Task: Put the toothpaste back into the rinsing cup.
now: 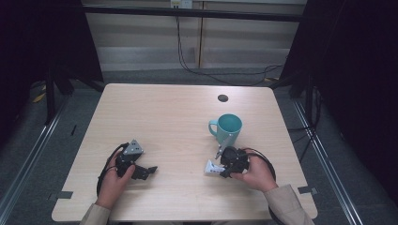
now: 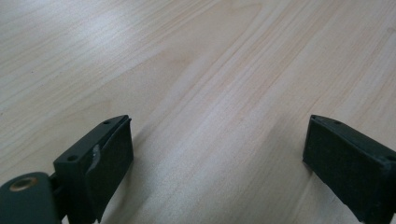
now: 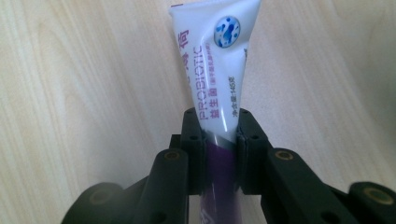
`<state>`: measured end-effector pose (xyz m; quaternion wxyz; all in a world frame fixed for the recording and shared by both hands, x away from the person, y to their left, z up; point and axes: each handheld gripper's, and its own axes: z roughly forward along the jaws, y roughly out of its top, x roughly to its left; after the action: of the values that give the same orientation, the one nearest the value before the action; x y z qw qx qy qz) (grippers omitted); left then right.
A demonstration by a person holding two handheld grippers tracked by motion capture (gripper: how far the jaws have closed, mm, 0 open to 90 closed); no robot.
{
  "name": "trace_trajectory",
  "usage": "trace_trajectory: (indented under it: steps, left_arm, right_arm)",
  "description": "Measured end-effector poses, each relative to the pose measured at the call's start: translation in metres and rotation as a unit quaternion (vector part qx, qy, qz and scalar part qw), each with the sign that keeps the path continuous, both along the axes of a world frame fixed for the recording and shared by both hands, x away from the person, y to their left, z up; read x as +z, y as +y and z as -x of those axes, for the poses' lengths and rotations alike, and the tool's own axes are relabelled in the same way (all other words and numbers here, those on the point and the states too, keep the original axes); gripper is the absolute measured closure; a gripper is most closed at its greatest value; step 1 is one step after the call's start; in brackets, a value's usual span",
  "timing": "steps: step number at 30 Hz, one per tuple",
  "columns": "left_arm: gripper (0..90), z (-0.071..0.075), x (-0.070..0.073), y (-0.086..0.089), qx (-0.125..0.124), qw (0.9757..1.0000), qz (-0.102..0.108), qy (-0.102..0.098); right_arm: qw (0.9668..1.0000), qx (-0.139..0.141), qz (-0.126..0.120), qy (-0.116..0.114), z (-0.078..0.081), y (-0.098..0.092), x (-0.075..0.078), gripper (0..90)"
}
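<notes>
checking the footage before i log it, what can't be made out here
- Tube: its lower end, right gripper view, hidden behind the right gripper and cut by the bottom edge.
- Mug: its inside, high view, too small to tell.
- Left gripper: jaw tips, high view, too small.

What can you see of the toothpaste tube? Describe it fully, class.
The toothpaste tube is soft white plastic with purple lettering, a blue-and-white round emblem and a purple lower part. Its flat crimped end points away from the right gripper, whose black jaws pinch its middle. It lies low over the wooden table, near the teal mug.
</notes>
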<state>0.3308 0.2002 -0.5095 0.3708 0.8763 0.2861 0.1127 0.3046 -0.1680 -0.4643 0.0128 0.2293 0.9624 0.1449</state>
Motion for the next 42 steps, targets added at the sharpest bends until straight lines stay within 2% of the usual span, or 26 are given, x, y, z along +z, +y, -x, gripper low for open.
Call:
trace_trajectory:
  steps: [1, 5, 9, 16, 24, 31, 38, 41, 42]
  left_arm:
    - [8.1, 0.000, 0.000, 0.000, 0.000, 1.0000, 0.000, 0.000]
    - [8.1, 0.000, 0.000, 0.000, 0.000, 1.0000, 0.000, 0.000]
    - [8.1, 0.000, 0.000, 0.000, 0.000, 1.0000, 0.000, 0.000]
    - [8.1, 0.000, 0.000, 0.000, 0.000, 1.0000, 0.000, 0.000]
    - [8.1, 0.000, 0.000, 0.000, 0.000, 1.0000, 0.000, 0.000]
    - [8.1, 0.000, 0.000, 0.000, 0.000, 1.0000, 0.000, 0.000]
    - [8.0, 0.000, 0.000, 0.000, 0.000, 1.0000, 0.000, 0.000]
    - [8.1, 0.000, 0.000, 0.000, 0.000, 1.0000, 0.000, 0.000]
    - [8.1, 0.000, 0.000, 0.000, 0.000, 1.0000, 0.000, 0.000]
  right_arm:
    - [0.9999, -0.009, -0.003, -0.004, 0.001, -0.001, 0.001, 76.8]
    - [0.9993, -0.009, -0.036, -0.010, 0.001, -0.008, 0.009, 76.9]
    - [0.9983, -0.016, -0.054, -0.019, 0.002, -0.012, 0.018, 76.9]
    - [0.9936, -0.033, -0.102, -0.036, -0.001, -0.023, 0.032, 76.8]
    - [0.9869, -0.051, -0.143, -0.056, -0.003, -0.030, 0.046, 76.9]
    - [0.9818, -0.063, -0.169, -0.059, -0.005, -0.034, 0.054, 76.9]
    - [0.9737, -0.071, -0.205, -0.070, -0.009, -0.039, 0.063, 76.9]
    - [0.9688, -0.077, -0.224, -0.073, -0.011, -0.041, 0.068, 76.9]
    - [0.9688, -0.077, -0.224, -0.073, -0.011, -0.041, 0.068, 76.9]
